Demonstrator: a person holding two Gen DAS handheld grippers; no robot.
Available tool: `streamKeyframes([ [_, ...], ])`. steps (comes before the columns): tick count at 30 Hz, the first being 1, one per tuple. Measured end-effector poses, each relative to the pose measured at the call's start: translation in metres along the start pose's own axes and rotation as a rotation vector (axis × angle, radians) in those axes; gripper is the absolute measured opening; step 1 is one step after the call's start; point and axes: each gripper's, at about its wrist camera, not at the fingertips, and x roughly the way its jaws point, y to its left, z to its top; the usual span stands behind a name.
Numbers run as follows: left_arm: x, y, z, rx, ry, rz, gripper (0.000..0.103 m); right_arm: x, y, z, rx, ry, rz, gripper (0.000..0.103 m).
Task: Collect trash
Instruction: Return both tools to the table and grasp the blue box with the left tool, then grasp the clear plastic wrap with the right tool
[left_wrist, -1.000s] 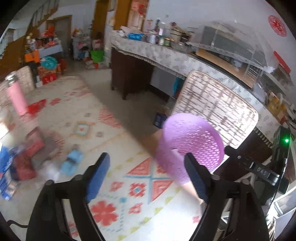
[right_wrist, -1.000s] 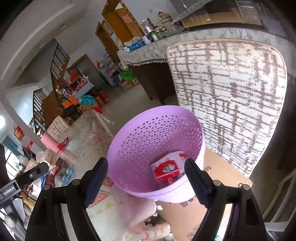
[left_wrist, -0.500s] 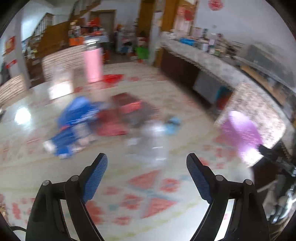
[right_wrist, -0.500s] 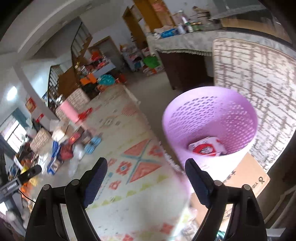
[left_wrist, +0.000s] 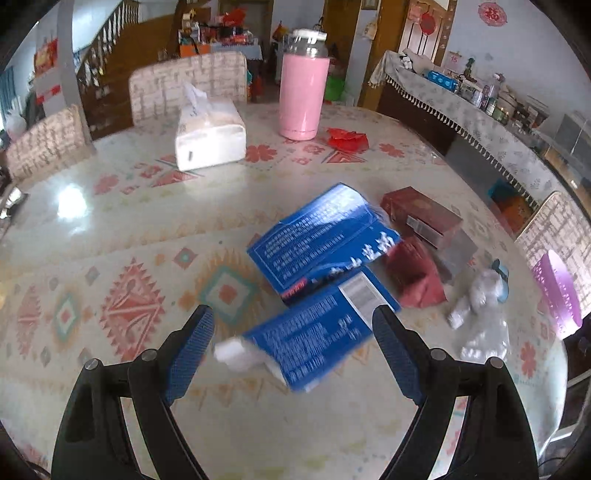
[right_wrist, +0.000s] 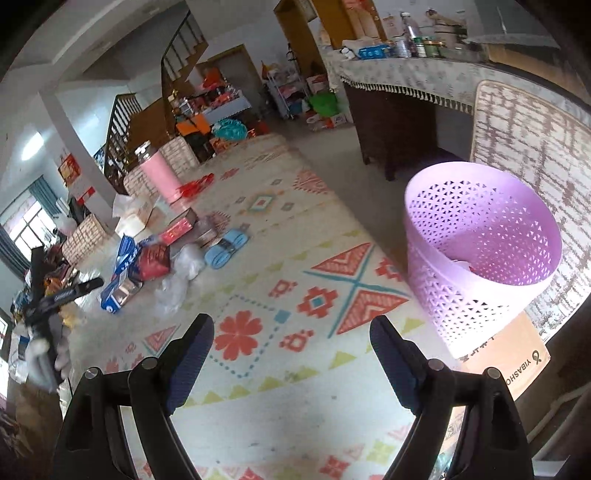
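Both grippers stand with jaws spread wide and nothing between them: the left gripper (left_wrist: 291, 347) hovers over the patterned table (left_wrist: 110, 236), and the right gripper (right_wrist: 291, 354) hangs above the same cloth. A lilac basket (right_wrist: 480, 251) sits at the table's edge beside a chair back. Torn blue cartons (left_wrist: 321, 254) lie just ahead of the left jaws, beside a red box (left_wrist: 421, 218), crumpled clear plastic (left_wrist: 480, 314) and a pink flask (left_wrist: 303, 85).
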Motion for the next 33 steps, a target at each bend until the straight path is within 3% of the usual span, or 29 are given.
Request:
streamKeyframes([
  [3, 0.014, 0.002, 0.001, -0.007, 0.048, -0.101, 0.086, 0.003, 0.007, 0.0, -0.014, 0.011, -0.009, 0.091],
  [7, 0.021, -0.016, -0.009, 0.048, 0.081, -0.136, 0.086, 0.013, 0.018, 0.001, -0.027, 0.025, -0.011, 0.091],
  [10, 0.02, -0.032, -0.021, 0.079, 0.11, -0.142, 0.086, 0.021, 0.026, 0.0, -0.039, 0.04, -0.003, 0.091],
  [12, 0.019, -0.044, -0.028, 0.094, 0.117, -0.085, 0.086, 0.028, 0.033, 0.0, -0.05, 0.053, 0.006, 0.091],
  [15, 0.021, -0.053, -0.036, 0.061, 0.151, -0.004, 0.051, 0.04, 0.047, -0.001, -0.066, 0.075, 0.025, 0.091],
  [16, 0.02, -0.053, -0.037, 0.036, 0.154, 0.013, 0.048, 0.043, 0.051, -0.001, -0.07, 0.08, 0.031, 0.091],
  [19, 0.013, -0.05, -0.042, -0.032, 0.124, 0.031, 0.047, 0.052, 0.067, -0.001, -0.095, 0.097, 0.054, 0.091],
  [27, -0.029, -0.048, -0.05, -0.059, -0.037, -0.066, 0.047, 0.085, 0.106, 0.004, -0.164, 0.128, 0.064, 0.091],
  [33, -0.031, -0.033, -0.049, -0.082, -0.056, -0.084, 0.047, 0.126, 0.134, 0.02, -0.183, 0.142, 0.043, 0.091],
])
